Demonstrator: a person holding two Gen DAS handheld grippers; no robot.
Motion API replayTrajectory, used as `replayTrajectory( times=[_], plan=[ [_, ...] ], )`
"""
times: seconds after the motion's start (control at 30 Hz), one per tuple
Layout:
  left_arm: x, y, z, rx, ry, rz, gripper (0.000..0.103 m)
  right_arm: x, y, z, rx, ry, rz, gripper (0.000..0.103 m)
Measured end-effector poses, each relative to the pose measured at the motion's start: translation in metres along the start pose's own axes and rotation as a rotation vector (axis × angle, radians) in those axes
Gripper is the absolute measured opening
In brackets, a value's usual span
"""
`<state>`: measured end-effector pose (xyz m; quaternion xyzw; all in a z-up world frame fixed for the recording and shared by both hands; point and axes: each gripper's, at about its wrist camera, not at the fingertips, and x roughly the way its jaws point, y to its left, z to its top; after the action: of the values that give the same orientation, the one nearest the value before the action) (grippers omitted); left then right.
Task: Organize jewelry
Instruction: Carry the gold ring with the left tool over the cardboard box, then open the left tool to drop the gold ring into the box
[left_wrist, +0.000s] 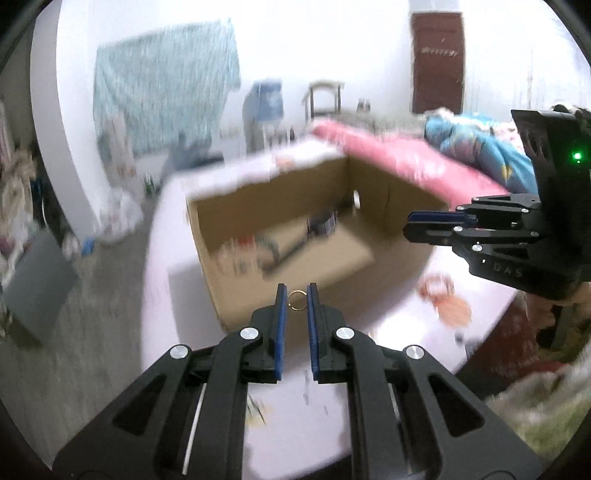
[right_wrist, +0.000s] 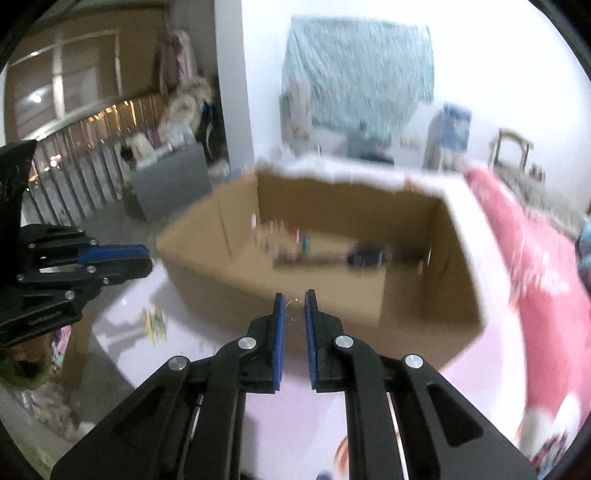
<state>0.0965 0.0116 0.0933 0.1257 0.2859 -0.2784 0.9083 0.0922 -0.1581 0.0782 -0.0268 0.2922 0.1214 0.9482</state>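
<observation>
Bench (left_wrist: 332, 417): white; cardboard box (left_wrist: 280, 229) at 12 o'clock.
Left gripper (left_wrist: 296, 299): jaws pinching gold ring (left_wrist: 296, 300).
Right gripper (right_wrist: 294, 308): jaws pinching small ring (right_wrist: 294, 309).

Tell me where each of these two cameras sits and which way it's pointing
Left wrist view: sits on the left gripper, looking forward and down along its blue pads, which pinch a small gold ring, toward the open cardboard box; the right gripper shows at the right edge.
Right wrist view: sits on the right gripper, facing the same box, and pinches a small ring of its own; the left gripper shows at the left edge.
Shared: the box, the white table, the pink bedding, and each other's gripper.
</observation>
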Motion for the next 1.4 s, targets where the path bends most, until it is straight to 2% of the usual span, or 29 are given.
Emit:
replayTrajectory(
  times=[0.07, 0.13, 0.33, 0.4, 0.53, 0.6, 0.73, 1.0, 1.1, 1.2, 1.4],
  plan=[
    [0.009, 0.0, 0.016, -0.005, -0.026, -0.019, 0.01, 0.008, -0.01, 0.014, 0.009, -0.009, 0.013, 0.011],
    [0.029, 0.0, 0.028, -0.024, -0.022, -0.048, 0.01, 0.027, -0.024, 0.025, 0.043, 0.037, 0.03, 0.011],
    [0.111, 0.009, 0.037, -0.131, 0.181, -0.072, 0.01, 0.099, -0.054, 0.036, 0.161, 0.252, 0.08, 0.011],
    [0.127, 0.008, 0.031, -0.126, 0.224, -0.06, 0.01, 0.118, -0.061, 0.034, 0.199, 0.309, 0.097, 0.011],
    [0.138, 0.015, 0.022, -0.178, 0.258, -0.078, 0.01, 0.132, -0.069, 0.027, 0.257, 0.354, 0.121, 0.012],
    [0.136, 0.018, 0.019, -0.201, 0.258, -0.086, 0.011, 0.13, -0.073, 0.028, 0.292, 0.341, 0.153, 0.012],
    [0.129, 0.021, 0.019, -0.218, 0.238, -0.09, 0.02, 0.117, -0.082, 0.032, 0.316, 0.295, 0.144, 0.029],
    [0.095, 0.038, 0.028, -0.274, 0.156, -0.072, 0.021, 0.074, -0.105, 0.035, 0.401, 0.181, 0.131, 0.03],
    [0.073, 0.044, 0.028, -0.29, 0.117, -0.06, 0.028, 0.058, -0.107, 0.032, 0.423, 0.148, 0.132, 0.031],
    [0.047, 0.047, 0.026, -0.301, 0.076, -0.05, 0.031, 0.036, -0.1, 0.028, 0.409, 0.099, 0.142, 0.031],
    [0.007, 0.045, 0.007, -0.286, 0.049, -0.022, 0.04, -0.008, -0.078, 0.013, 0.329, 0.028, 0.177, 0.031]
  ],
)
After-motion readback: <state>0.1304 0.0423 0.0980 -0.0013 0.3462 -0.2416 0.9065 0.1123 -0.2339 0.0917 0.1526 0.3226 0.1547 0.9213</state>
